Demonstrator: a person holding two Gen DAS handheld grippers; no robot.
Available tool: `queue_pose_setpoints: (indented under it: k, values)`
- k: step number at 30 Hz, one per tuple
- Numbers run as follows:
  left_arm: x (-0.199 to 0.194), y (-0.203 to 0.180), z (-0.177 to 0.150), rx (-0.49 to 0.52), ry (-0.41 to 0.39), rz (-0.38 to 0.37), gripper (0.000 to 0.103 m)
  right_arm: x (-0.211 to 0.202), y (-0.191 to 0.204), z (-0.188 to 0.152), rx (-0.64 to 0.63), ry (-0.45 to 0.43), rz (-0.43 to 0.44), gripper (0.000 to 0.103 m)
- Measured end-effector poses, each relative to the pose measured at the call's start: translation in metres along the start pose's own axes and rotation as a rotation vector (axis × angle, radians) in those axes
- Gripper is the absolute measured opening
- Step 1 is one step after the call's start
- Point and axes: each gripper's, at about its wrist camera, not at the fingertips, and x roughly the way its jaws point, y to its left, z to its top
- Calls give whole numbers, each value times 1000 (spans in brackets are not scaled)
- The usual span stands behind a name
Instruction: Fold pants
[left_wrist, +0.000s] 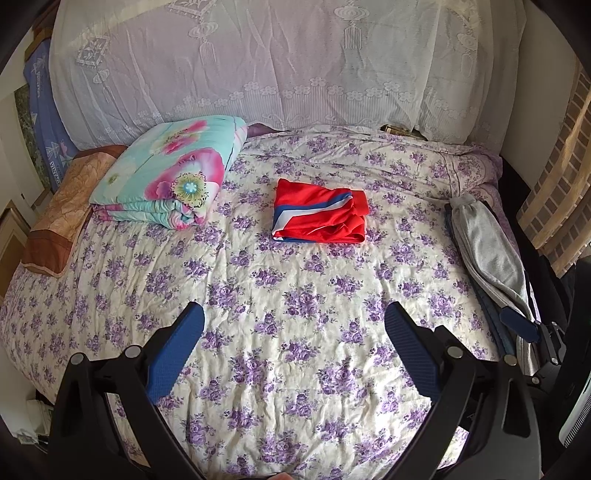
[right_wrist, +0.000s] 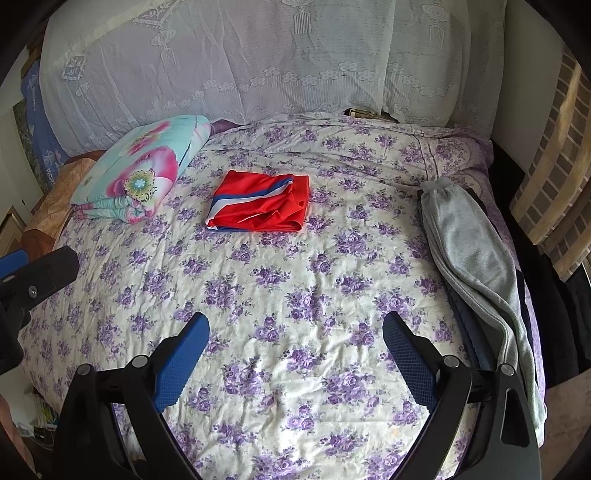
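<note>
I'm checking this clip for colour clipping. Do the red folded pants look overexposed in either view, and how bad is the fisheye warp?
Left wrist view: red pants vivid, folds still readable. Right wrist view: red pants glow at the edges, near clipping. Both views: bedspread bulges, corners vignette black; focus sharp.

This is a bedroom in a home: a wide bed (left_wrist: 295, 369) under a cream sheet printed with purple flowers fills nearly the whole view. A folded floral quilt (left_wrist: 173, 173) lies at ten o'clock beside an orange-brown pillow (left_wrist: 62, 214), a white lace cover (left_wrist: 277, 62) drapes what seems to be stacked bedding at twelve o'clock, and a brick-patterned curtain (left_wrist: 554, 192) hangs at three o'clock. Folded red shorts (left_wrist: 319, 212) and grey pants (left_wrist: 487, 254) lie on the sheet.
</note>
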Motion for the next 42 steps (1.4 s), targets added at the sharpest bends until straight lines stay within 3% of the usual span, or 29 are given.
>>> queue_pose_setpoints:
  k: [42]
  values:
    - [1,-1,4,4,8,-3,95,2,0,3,-8,7,4,95]
